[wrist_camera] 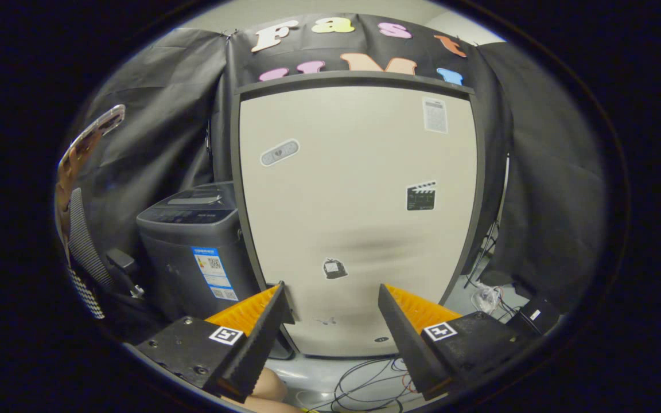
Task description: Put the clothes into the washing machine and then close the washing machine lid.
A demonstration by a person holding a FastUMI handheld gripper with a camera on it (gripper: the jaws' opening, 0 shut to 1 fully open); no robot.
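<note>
Far left, a person's hand [86, 140] holds up a phone [104, 121] against the black cloth wall [152, 115], and below it hangs a black-and-white checked sleeve [81, 252]. Next along stands the washing machine [193, 246], dark grey, lid down flat on top, with a blue-and-white label [214, 272] on its front. It sits well beyond the left finger and off to that side, tucked against the edge of the big panel. That panel, a tall cream-coloured fridge door [359, 218] with a dark frame, stands straight ahead of the gripper [335, 301], dotted with small stickers. The gripper's two fingers are spread wide apart with nothing between them, just the foot of the fridge showing through the gap. On the floor [307, 378] under the fingers lies a tangle of black cables [365, 387]. Beyond the right finger are more cables and a dark box [531, 315] at the foot of the cloth. No clothes can be made out.
</note>
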